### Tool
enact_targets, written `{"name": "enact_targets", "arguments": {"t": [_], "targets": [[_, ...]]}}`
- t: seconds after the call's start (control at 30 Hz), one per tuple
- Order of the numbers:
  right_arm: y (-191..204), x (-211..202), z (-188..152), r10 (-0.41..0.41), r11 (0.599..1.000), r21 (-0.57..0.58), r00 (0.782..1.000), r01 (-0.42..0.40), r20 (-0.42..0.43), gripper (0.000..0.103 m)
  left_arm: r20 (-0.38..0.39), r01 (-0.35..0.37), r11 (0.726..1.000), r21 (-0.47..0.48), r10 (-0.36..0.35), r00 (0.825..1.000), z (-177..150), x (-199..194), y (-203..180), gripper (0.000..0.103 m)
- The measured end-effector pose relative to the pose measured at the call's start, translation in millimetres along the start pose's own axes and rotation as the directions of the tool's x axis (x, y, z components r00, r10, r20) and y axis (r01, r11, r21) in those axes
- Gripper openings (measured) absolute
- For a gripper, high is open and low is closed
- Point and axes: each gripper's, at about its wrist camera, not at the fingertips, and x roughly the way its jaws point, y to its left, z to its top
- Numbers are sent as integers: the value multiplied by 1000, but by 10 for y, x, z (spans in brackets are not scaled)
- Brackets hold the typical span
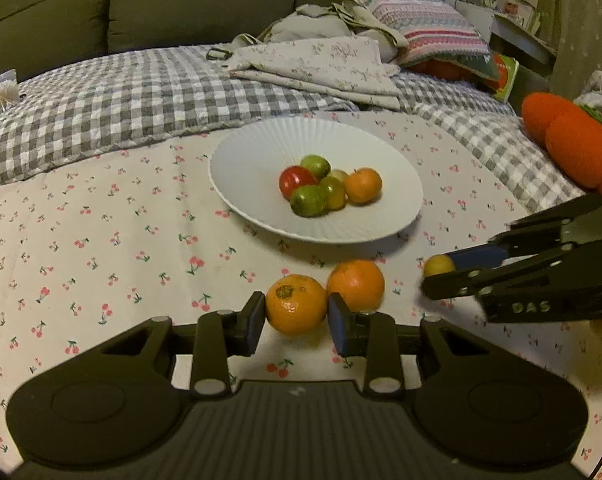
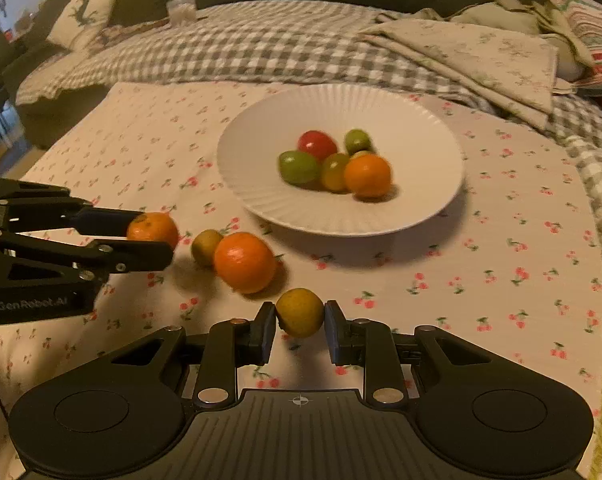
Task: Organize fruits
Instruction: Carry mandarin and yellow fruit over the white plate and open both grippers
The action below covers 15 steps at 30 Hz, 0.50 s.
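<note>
Left wrist view: the left hand-held gripper [image 1: 297,318] was closed on a mandarin with a dark scar [image 1: 296,305], its pads pressed to both sides of the fruit just above the cherry-print cloth [image 1: 101,240]. A second mandarin [image 1: 356,285] sat just beyond it on the cloth. Farther back, the white ribbed plate [image 1: 253,152] held a red fruit [image 1: 297,180], several green ones and one orange mandarin [image 1: 363,186]. At right, the right hand-held gripper [image 1: 433,276] pinched a small yellow-green fruit [image 1: 439,266].

Right wrist view: the right hand-held gripper [image 2: 300,320] clamped that small yellow-green fruit [image 2: 300,312] between its pads, above the cloth [image 2: 501,260]. The loose mandarin [image 2: 245,262] lay ahead, touching a small greenish fruit [image 2: 205,246]. At left, the left hand-held gripper [image 2: 157,240] held the scarred mandarin [image 2: 153,229]. The plate [image 2: 421,120] stood beyond, near the gingham bedspread [image 2: 221,40].
</note>
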Motion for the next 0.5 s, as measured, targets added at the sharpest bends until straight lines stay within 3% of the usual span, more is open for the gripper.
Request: {"name": "enact_targets", "arguments": {"t": [0.5], "targets": [[-335,-281,144,-72,990,133,989,55,127,24,95,-40,998,-43,44,995,315,95,169,32]]}}
